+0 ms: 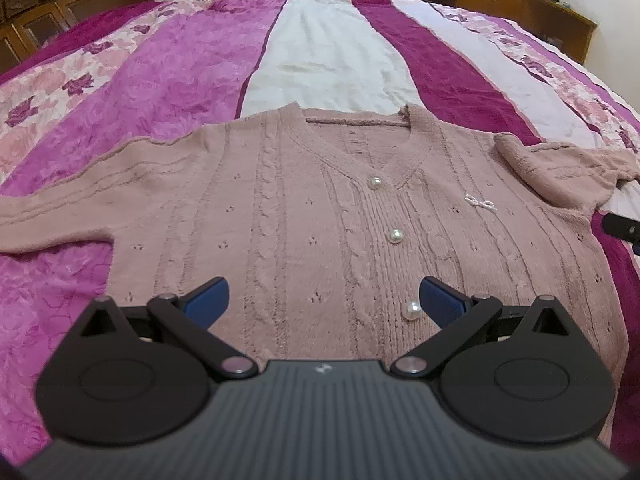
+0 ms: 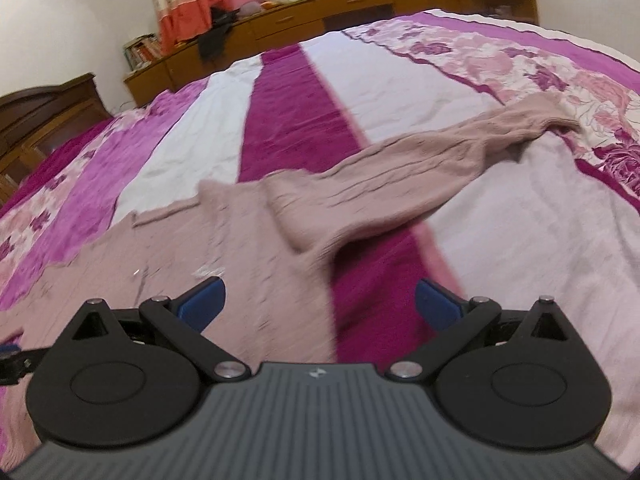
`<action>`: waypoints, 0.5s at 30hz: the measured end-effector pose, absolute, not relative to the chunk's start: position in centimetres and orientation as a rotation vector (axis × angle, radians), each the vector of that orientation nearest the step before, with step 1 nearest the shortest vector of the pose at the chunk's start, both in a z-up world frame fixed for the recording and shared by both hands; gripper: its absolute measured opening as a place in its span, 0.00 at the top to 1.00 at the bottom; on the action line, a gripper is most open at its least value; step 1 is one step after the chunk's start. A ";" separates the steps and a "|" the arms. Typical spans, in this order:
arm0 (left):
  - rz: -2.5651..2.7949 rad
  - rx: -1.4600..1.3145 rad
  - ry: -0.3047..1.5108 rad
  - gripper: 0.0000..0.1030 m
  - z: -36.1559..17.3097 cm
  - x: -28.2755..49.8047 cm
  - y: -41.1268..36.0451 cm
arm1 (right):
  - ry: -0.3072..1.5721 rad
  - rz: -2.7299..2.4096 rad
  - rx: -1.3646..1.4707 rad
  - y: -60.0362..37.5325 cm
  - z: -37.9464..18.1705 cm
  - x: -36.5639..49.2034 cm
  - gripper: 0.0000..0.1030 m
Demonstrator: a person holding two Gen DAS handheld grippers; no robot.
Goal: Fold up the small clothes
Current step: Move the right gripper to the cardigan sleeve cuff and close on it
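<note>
We see a dusty-pink knitted cardigan lying face up and mostly flat on a bedspread striped in magenta, white and rose-printed bands with a plush, slightly crumpled surface. The knit is cable-patterned with small eyelet holes, a ribbed V-neck and three round pearl buttons down the front. One sleeve stretches out flat toward the left of the left wrist view. In the right wrist view the other sleeve runs away diagonally, bunched and creased, its cuff resting on the floral band.

Our left gripper hangs above the lower part of the cardigan, its blue ribbed pads spread wide with nothing between them. Our right gripper is likewise spread apart and empty, hovering over the garment's edge near the shoulder, where the picture is blurred. Wooden cabinets line the wall beyond the bed.
</note>
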State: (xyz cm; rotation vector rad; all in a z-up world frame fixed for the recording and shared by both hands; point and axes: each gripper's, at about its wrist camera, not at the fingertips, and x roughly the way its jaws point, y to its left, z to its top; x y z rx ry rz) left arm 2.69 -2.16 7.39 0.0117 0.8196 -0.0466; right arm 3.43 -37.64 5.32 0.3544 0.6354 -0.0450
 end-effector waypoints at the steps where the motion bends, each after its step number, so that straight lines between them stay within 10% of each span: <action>1: -0.045 0.011 0.821 0.00 7.3 2.8 -2.2 | 0.630 -0.049 0.374 -38.5 5.2 3.9 0.00; 15: 0.012 0.020 0.861 0.00 6.3 4.6 -2.7 | 0.598 -0.148 0.470 -46.1 2.8 10.3 0.00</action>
